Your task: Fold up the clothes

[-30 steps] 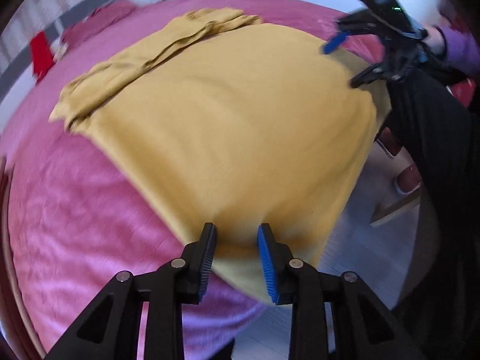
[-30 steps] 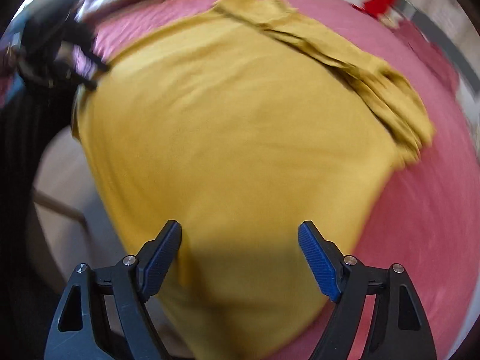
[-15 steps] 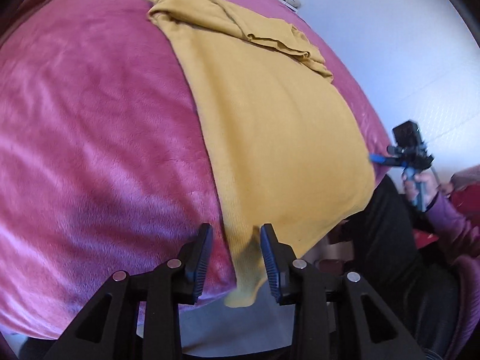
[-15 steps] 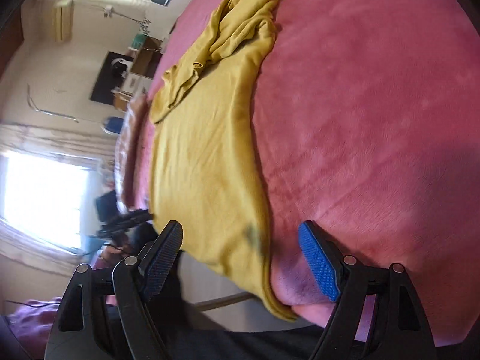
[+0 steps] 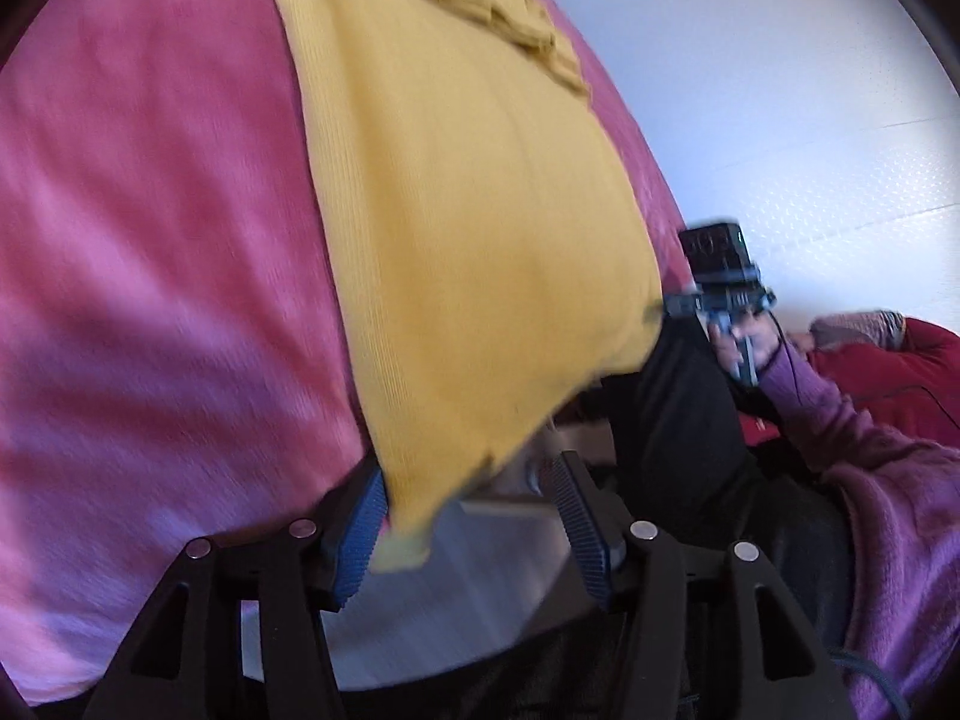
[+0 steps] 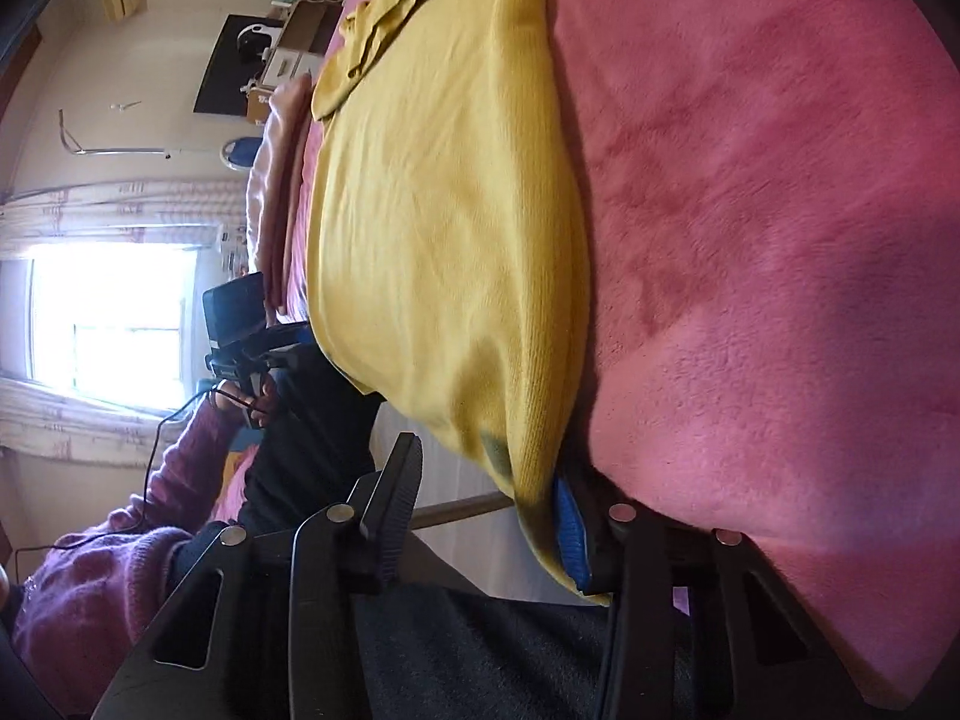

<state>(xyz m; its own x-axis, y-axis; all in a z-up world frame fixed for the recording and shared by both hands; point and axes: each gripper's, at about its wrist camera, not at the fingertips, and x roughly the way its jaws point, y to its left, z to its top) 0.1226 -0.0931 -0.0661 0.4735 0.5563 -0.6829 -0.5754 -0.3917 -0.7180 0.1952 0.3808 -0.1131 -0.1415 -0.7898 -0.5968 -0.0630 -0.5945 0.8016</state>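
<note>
So I'm at the grab-the-hem stage: the yellow sweater (image 5: 468,228) is laid out flat on the pink bed (image 5: 150,240), its bottom edge hanging off the near side of the bed, and its bunched-up sleeves way up at 12 o'clock. My left tongs (image 5: 471,525) are spread wide with the left hem corner draped between the blue pads, touching the one at 9 o'clock but not pinched. Same deal on the other side: my right tongs (image 6: 486,507) are gaping, and the other hem corner is lying against the blue pad at 3 o'clock. Left view is a bit smeared, fyi. Next move, I reckon: squeeze both sets shut on the corners, then lift and carry the hem up toward the sleeves, keeping the edge taut so it doesn't sag.
</note>
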